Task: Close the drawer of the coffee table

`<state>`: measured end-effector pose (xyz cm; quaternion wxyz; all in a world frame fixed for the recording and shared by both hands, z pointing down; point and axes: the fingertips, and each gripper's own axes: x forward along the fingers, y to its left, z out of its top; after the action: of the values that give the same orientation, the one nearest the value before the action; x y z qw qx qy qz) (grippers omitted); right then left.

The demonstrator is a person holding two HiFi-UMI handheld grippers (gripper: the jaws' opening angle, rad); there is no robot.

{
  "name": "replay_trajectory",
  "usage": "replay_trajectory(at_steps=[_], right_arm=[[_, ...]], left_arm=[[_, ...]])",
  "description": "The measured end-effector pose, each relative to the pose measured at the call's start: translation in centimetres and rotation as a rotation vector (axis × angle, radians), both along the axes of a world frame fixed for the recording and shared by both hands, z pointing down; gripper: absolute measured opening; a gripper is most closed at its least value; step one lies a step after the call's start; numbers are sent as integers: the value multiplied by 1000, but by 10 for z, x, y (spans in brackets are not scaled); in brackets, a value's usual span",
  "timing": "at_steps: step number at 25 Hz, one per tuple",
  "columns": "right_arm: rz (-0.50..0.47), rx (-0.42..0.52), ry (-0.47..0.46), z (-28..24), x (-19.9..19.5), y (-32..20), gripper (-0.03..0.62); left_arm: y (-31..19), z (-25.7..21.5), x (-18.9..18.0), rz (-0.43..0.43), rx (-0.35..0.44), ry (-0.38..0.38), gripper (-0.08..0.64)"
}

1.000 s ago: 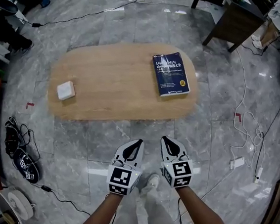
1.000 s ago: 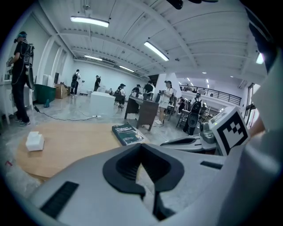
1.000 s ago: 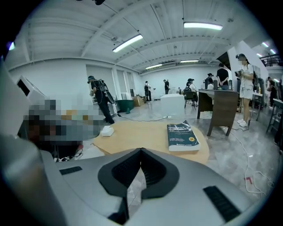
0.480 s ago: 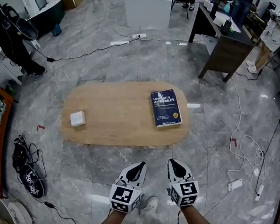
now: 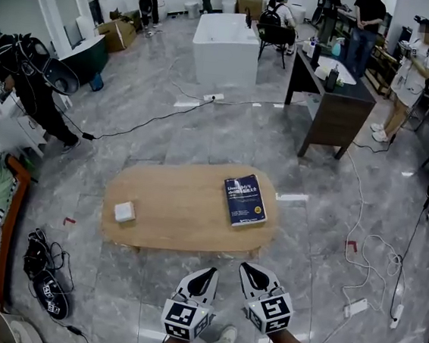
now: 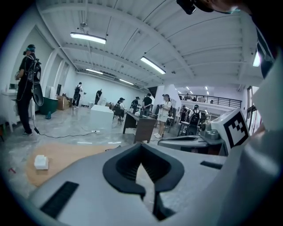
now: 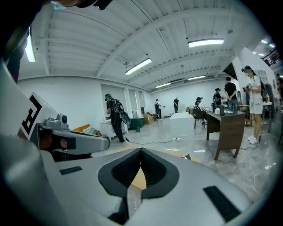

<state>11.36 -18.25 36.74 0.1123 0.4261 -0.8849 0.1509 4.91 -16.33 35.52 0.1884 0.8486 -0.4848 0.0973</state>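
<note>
- Compared with a second ago, the head view has tipped up: the coffee table (image 5: 180, 209) now shows smaller and farther off, and much more of the room shows beyond it.
- Both grippers have stayed side by side at the near edge of the view, over bare floor and well apart from the table's near edge.
- The left gripper (image 5: 206, 273) is clenched, its jaw tips meeting with nothing between them.
- The right gripper (image 5: 249, 269) is likewise clenched and empty, just right of the left one.
- The table is an oval wooden top lying left to right; no drawer front can be made out from above.
- On its right part lies a dark blue book (image 5: 244, 200); near its left end sits a small white box (image 5: 125, 211).
- Beyond the table to the right stands a dark desk (image 5: 335, 111), and far behind the table a white block (image 5: 226, 50).
- On the floor at near left lie dark shoes (image 5: 53, 295).
</note>
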Motion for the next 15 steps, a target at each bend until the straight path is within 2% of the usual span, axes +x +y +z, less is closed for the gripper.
replay_trajectory(at_steps=[4, 15], right_arm=[[-21, 45, -32, -25, -1, 1, 12], [-3, 120, -64, -68, -1, 8, 12]], left_arm=[[5, -22, 3, -18, 43, -7, 3], [14, -60, -9, -39, 108, -16, 3]])
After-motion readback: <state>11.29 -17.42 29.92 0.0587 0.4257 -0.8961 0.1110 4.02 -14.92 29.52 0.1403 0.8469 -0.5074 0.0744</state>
